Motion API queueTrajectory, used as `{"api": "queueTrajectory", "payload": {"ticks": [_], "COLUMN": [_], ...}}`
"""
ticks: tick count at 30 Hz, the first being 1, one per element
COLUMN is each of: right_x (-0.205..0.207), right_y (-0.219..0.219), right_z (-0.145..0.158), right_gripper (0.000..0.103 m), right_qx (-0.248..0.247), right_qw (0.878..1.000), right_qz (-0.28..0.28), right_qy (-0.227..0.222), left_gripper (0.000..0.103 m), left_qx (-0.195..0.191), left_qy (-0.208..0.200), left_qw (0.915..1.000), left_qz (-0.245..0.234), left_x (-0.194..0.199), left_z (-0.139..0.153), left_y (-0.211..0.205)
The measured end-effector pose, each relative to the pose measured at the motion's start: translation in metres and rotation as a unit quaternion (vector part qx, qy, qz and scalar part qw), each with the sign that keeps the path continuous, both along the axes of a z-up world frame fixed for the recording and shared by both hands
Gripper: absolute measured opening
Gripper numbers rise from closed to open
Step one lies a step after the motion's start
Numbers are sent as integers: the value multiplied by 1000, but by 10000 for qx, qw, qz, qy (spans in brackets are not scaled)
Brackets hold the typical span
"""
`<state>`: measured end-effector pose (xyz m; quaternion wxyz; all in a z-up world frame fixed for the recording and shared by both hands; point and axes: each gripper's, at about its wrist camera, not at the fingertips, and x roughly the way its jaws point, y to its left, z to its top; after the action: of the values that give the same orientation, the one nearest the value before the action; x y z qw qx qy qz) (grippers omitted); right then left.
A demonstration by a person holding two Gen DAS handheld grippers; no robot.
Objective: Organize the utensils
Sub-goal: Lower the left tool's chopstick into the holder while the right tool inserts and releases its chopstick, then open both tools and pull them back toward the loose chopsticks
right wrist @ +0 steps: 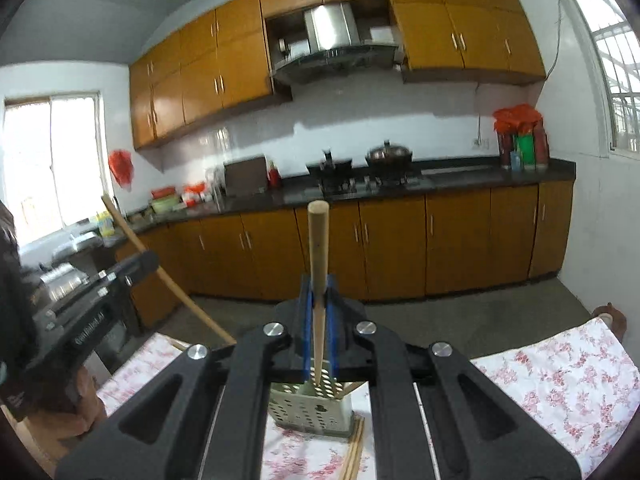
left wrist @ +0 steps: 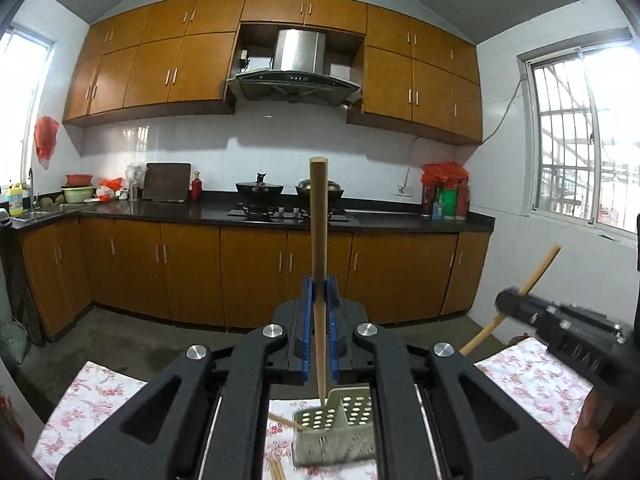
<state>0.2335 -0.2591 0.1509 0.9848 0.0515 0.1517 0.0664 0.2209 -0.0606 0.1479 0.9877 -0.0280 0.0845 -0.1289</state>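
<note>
Left gripper (left wrist: 320,300) jaws clamp chopstick (left wrist: 319,264); right gripper (right wrist: 318,300) jaws clamp second chopstick (right wrist: 318,264). Both tips over perforated holder (left wrist: 340,428) on desk (left wrist: 100,396). Risk: tips collide, miss compartment, tip holder.

A: Daylight floods in through the window (left wrist: 588,136) on the right, blown out to white, and glare streaks the tiled wall (left wrist: 280,148).

B: The right wrist view is softer, with slight motion blur. Both views bend hard at the edges, with black vignetted corners; cabinets (right wrist: 224,72) cast shadows beneath
</note>
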Motion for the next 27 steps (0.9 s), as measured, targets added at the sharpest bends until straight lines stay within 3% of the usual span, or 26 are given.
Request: {"api": "queueTrajectory", "payload": {"ticks": [7,8,9,11,13,17,19,21,25,27], "right_x": [31,29,27,19,5,-32,-49,-64,-67,-62], "right_y": [-2,-1,-3,-6,-12,-32,-44,-56,-61,-53], "right_z": [-39,-40,-38,-32,-23,-13,-16,-32,-98,-148], "right_gripper": [10,17,26,31,31,33,34,34,33,20], "right_qx": [88,95,106,128,181,373,444,488,489,483], "right_qw": [9984,9985,9987,9993,9996,9989,9981,9969,9900,9786], "right_qz": [21,19,-5,-40,-105,-293,-438,-592,-496,-296], "right_qy": [553,542,489,357,194,-29,3,199,1230,1978], "left_gripper": [8,8,8,8,10,29,30,30,30,30], "left_qx": [-186,-197,-217,-238,-278,-391,-416,-454,-361,-198], "left_qy": [685,721,735,709,636,435,361,376,625,949], "left_qw": [9975,9972,9970,9972,9976,9983,9985,9983,9972,9949], "left_qz": [-77,-67,-61,-68,-80,-74,-70,-22,175,291], "left_x": [31,31,30,26,19,1,-14,-28,-53,-61], "left_z": [-42,-43,-42,-39,-31,-14,-8,-7,-25,-49], "left_y": [2,4,6,9,13,23,32,42,60,66]}}
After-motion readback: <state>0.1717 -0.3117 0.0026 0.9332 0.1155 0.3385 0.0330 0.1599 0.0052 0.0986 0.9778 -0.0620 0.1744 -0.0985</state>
